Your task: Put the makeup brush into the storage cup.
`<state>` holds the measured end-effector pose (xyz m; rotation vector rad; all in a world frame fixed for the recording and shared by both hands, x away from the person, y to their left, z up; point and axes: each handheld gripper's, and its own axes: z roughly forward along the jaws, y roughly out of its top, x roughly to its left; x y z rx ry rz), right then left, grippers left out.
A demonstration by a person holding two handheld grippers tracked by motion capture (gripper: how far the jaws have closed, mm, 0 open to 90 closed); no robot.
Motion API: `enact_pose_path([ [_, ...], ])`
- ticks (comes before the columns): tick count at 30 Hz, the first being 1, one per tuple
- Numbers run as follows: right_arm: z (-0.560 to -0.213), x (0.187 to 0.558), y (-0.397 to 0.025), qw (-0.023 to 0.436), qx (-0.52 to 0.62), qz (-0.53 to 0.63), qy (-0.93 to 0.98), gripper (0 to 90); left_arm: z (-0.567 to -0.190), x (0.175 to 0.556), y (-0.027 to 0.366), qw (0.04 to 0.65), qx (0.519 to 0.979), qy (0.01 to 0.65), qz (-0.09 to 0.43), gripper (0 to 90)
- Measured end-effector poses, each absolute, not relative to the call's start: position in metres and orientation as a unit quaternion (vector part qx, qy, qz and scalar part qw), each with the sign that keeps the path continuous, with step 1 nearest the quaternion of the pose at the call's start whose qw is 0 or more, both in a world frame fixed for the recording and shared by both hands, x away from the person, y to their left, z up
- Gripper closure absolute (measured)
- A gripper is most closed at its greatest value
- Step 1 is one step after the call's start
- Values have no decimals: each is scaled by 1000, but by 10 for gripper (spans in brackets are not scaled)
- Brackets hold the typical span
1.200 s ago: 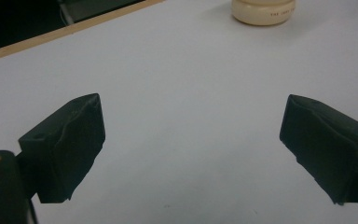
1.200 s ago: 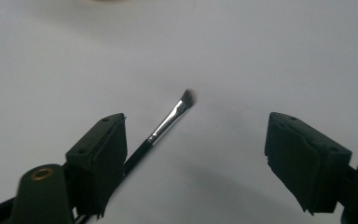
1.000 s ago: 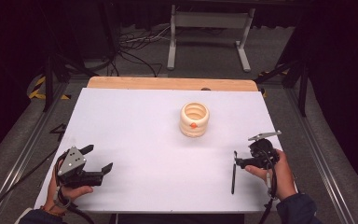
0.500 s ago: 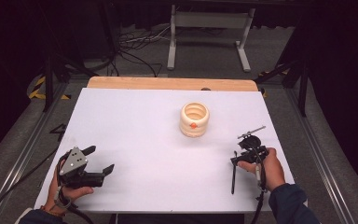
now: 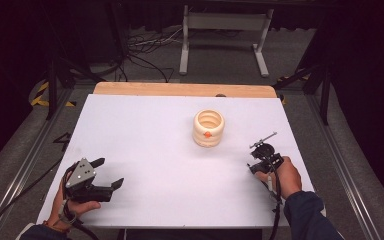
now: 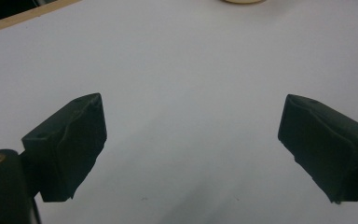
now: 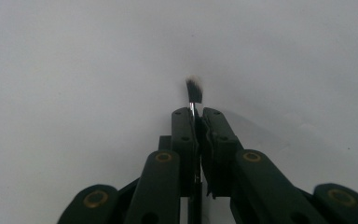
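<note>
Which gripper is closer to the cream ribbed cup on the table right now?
The right. The right gripper, shut on a small brush, sits just right of and nearer than the cup; the open left gripper is far off at the near-left corner.

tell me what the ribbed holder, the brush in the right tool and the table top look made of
Ribbed holder: looks like pale unfinished wood or matte ceramic, cream with turned ridges; can't settle which. Brush: dark bristle tuft on a thin shiny ferrule, likely metal; its handle is hidden between the right tool's jaws. Table top: smooth matte white sheet, perhaps laminate or board, over a bare wood edge at the far side.
</note>
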<state>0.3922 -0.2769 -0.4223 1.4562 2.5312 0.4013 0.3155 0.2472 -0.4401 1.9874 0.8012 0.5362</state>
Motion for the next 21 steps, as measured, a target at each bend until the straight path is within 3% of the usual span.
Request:
enact_pose_path([
  [10,-422,386,-282,106,471,162,861,854,-440,316,248,452,803,323,217,83],
  [21,-393,359,-297,167,449,278,833,857,-439,315,249,457,800,320,220,82],
])
